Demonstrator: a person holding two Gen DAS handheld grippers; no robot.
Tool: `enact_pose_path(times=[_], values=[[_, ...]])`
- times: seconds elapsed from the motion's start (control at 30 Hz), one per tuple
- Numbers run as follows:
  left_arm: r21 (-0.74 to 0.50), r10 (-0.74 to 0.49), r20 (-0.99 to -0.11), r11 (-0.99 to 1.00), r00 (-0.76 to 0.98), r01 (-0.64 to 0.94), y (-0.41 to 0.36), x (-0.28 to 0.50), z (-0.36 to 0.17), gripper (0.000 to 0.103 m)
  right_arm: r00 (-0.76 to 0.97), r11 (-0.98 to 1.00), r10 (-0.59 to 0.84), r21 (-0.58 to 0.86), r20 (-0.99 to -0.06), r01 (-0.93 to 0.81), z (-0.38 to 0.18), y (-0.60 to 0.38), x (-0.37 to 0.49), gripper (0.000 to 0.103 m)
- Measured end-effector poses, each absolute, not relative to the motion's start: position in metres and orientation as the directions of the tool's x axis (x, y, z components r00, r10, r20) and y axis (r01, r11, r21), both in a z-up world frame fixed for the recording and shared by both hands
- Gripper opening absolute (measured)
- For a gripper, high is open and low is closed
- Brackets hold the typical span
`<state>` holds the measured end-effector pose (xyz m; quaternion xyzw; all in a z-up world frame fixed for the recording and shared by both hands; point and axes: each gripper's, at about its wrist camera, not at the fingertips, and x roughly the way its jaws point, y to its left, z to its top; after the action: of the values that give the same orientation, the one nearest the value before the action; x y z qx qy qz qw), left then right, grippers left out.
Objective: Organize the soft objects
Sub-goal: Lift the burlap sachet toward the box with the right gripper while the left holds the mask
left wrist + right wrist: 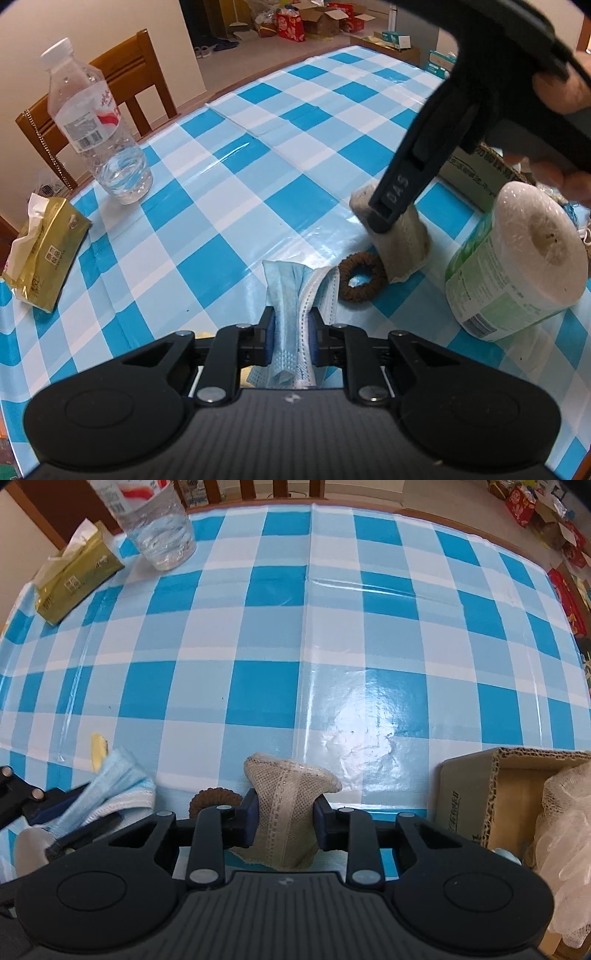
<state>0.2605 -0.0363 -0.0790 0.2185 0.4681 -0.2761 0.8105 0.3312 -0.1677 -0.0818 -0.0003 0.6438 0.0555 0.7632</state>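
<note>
Tablecloth (332,686): glossy checked plastic, creased, glare patches. Face mask (295,295): pleated soft non-woven cloth. Beige sock (288,794): matt mesh knit. Hair tie (362,277): fuzzy brown fabric. Box (469,794): rough corrugated cardboard. Bottle (96,122): clear plastic.

Wide open checked tablecloth (295,646) across the middle, nothing standing there. Far left corner is crowded: water bottle (96,122) upright, gold tissue pack (44,254) lying just beside it, wooden chair (110,85) behind the edge. Right side is tight: toilet roll (517,258) stands near the cardboard box (480,794), which holds clear gloves (565,830). The brown hair tie (362,277) lies flat between both grippers, low and easy to clear.
</note>
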Motion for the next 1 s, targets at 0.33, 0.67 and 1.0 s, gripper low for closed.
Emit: enact_pose_path(times=[0.33, 0.67, 1.0], values=[[0.087, -0.242, -0.88, 0.765, 0.41, 0.639, -0.034, 0.264, -0.081, 0.016, 0.093, 0.997, 0.07, 0.068, -0.993, -0.025, -0.111, -0.169, 0.346, 0.042], [0.085, -0.24, -0.88, 0.771, 0.411, 0.631, -0.032, 0.267, -0.084, 0.016, 0.058, 0.999, 0.053, 0.053, -0.997, -0.01, -0.12, -0.159, 0.34, 0.061], [0.089, -0.244, -0.875, 0.768, 0.418, 0.634, -0.03, 0.263, -0.078, 0.016, 0.107, 0.998, 0.048, 0.044, -0.993, -0.041, -0.111, -0.156, 0.331, 0.029]])
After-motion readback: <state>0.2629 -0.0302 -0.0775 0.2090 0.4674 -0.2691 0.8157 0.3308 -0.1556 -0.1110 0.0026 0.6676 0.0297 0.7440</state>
